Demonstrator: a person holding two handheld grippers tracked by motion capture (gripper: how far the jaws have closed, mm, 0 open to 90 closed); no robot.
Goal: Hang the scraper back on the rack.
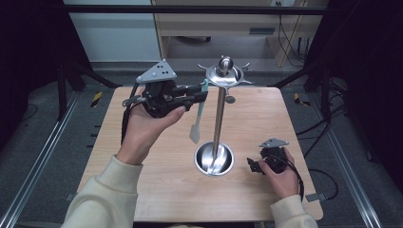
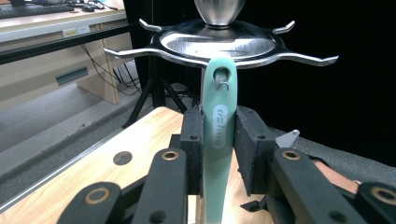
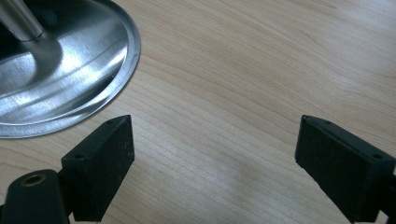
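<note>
A mint green spatula [image 1: 196,118] hangs blade down beside the pole of a steel utensil rack [image 1: 219,114]. My left gripper [image 1: 203,93] is held high and level, shut on the spatula's handle [image 2: 218,140]. The hole at the handle's top sits on one of the rack's hooks [image 2: 223,85], under the rack's top disc [image 2: 219,44]. My right gripper [image 1: 252,165] rests low on the table right of the rack's round base [image 1: 214,159]. It stands open [image 3: 215,154] with bare wood between its pads, and the base [image 3: 56,79] lies just beyond its left pad.
The wooden table [image 1: 157,190] has a front edge near the person and dark floor on both sides. Several more hooks [image 2: 308,58] stick out around the rack's top disc. A desk and cables [image 1: 290,38] stand beyond the table.
</note>
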